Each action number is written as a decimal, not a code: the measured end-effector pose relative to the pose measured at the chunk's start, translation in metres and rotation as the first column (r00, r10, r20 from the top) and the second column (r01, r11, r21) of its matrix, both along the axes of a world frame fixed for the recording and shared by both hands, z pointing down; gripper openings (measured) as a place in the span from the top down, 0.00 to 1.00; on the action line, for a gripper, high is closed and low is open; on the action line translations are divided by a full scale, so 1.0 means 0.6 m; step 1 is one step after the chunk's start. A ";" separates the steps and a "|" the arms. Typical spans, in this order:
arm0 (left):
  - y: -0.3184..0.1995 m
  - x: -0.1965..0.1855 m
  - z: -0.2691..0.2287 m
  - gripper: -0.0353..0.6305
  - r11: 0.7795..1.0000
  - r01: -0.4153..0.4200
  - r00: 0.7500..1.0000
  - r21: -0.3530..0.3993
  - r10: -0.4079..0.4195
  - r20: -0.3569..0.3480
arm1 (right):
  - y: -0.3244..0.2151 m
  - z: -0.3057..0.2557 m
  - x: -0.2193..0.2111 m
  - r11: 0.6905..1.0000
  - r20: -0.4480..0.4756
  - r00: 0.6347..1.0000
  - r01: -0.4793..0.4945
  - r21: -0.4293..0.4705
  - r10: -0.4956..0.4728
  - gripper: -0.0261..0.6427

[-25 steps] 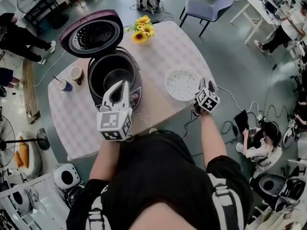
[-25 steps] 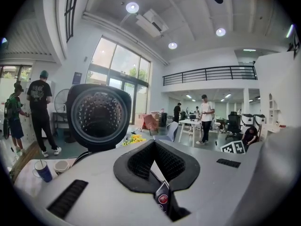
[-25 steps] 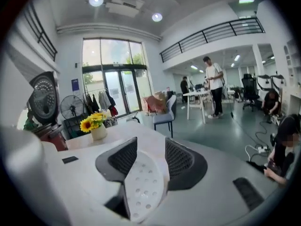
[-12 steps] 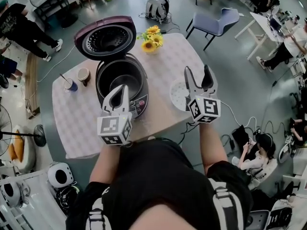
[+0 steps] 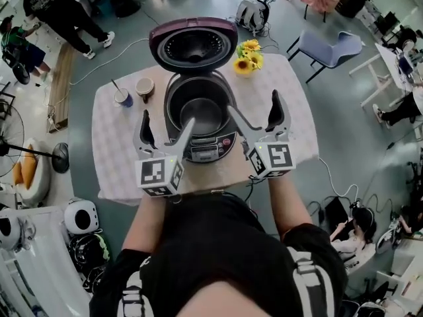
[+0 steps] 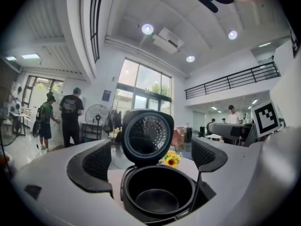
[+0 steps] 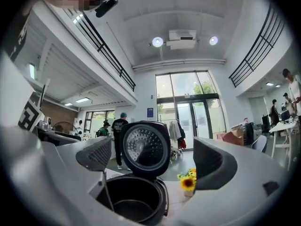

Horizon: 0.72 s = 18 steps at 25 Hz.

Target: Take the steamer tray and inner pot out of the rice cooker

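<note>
Black round inner pot (image 5: 200, 108): seated in open purple-lidded rice cooker (image 5: 210, 148), checked-cloth table (image 5: 112, 157). Left gripper (image 5: 166, 121), right gripper (image 5: 254, 104): jaws just opened wide, empty, short of pot. Recommended handling: pinch opposite rim edges, lift straight, level.

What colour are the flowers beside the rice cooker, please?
Yellow; the flowers show best in the head view.
</note>
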<state>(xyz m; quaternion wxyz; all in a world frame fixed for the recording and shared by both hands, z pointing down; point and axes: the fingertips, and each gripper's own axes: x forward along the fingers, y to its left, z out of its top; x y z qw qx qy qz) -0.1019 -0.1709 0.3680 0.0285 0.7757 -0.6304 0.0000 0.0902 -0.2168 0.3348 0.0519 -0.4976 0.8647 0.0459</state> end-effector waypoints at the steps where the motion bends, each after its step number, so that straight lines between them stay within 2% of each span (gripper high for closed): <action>1: 0.000 -0.019 0.000 0.18 1.000 0.012 1.000 0.002 -0.012 0.005 | -0.003 0.003 -0.019 1.000 -0.006 1.000 0.012 -0.005 -0.012 0.19; 6: -0.003 -0.092 0.023 0.15 0.999 0.009 1.000 -0.041 -0.008 0.025 | -0.014 0.029 -0.099 0.998 -0.028 0.999 0.043 -0.040 -0.044 0.15; 12: -0.004 -0.116 0.054 0.16 0.989 -0.072 0.997 -0.129 0.076 0.028 | -0.020 0.060 -0.129 0.995 -0.080 0.996 0.036 -0.094 -0.044 0.16; 18: -0.012 -0.124 0.084 0.17 0.957 -0.173 0.985 -0.233 0.173 -0.020 | -0.038 0.101 -0.124 0.980 -0.137 0.989 0.018 -0.200 -0.046 0.17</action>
